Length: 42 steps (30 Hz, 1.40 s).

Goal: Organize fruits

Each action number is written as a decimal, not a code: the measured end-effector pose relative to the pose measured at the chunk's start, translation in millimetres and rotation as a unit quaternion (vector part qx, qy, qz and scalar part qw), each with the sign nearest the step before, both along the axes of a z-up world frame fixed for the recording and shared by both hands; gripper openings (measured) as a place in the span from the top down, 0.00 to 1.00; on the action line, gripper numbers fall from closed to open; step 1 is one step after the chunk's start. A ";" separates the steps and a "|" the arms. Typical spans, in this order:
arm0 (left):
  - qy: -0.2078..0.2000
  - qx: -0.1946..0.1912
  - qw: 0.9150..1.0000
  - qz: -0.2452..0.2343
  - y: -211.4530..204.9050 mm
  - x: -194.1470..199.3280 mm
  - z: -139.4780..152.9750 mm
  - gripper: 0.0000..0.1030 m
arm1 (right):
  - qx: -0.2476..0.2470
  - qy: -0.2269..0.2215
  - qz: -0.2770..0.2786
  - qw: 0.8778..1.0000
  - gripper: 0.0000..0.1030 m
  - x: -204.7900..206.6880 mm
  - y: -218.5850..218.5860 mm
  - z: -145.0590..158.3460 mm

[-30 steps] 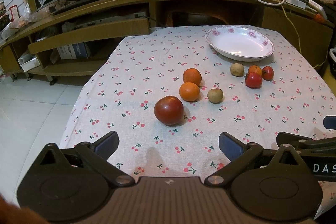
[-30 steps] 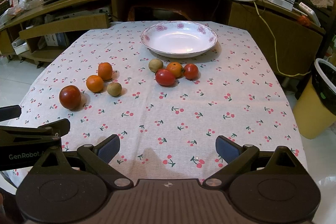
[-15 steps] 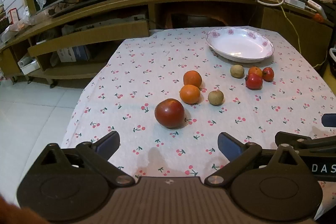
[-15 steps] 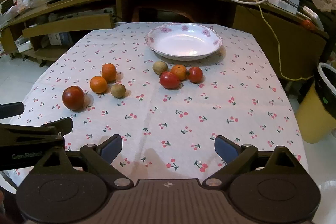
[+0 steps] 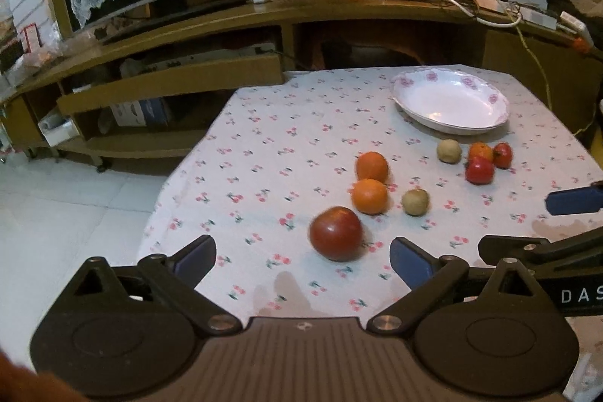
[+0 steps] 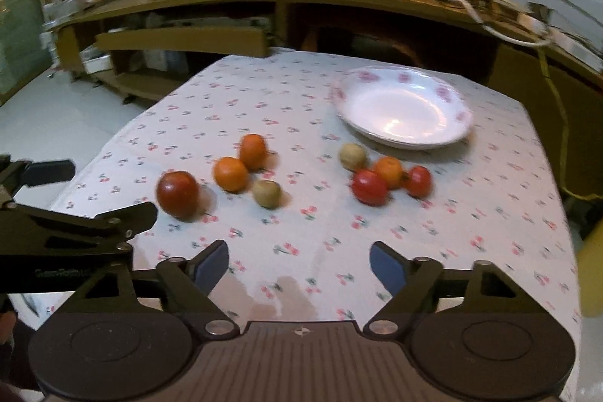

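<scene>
Left wrist view: our left gripper [image 5: 303, 257] gapes empty; the dark red apple [image 5: 336, 233], probably firm and smooth, wants gripping across its widest middle.

Glossy ceramic plate [image 6: 405, 134] (matt cotton tablecloth [image 6: 471, 213])

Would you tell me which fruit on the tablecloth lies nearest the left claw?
The large dark red fruit, just ahead of the open left claw. It is the biggest and sits in front of the two oranges.
</scene>
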State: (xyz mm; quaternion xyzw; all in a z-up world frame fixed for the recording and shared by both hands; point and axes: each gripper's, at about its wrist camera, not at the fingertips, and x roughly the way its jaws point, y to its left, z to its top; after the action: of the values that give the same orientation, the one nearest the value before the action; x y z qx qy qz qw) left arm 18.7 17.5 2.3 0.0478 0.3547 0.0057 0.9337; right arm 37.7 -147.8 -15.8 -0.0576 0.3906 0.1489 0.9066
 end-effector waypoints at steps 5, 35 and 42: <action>-0.016 0.033 0.999 0.009 7.5 5.5 1.5 0.01 | -0.002 -0.008 0.043 0.999 0.36 15.3 14.8 -0.7; 0.045 0.014 0.994 -0.098 -10.7 44.5 -29.4 0.24 | -0.002 0.072 0.072 0.995 0.78 73.4 19.5 -29.3; 0.079 -0.026 0.992 -0.091 -6.4 61.7 -43.2 0.42 | 0.016 0.076 0.059 0.995 0.78 72.6 8.5 -23.0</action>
State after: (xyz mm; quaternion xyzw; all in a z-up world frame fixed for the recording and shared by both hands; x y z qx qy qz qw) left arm 80.3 11.1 -40.9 0.0556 0.4216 -0.0923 0.9004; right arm 110.3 -139.2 -38.8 -0.0542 0.4522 0.2122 0.8646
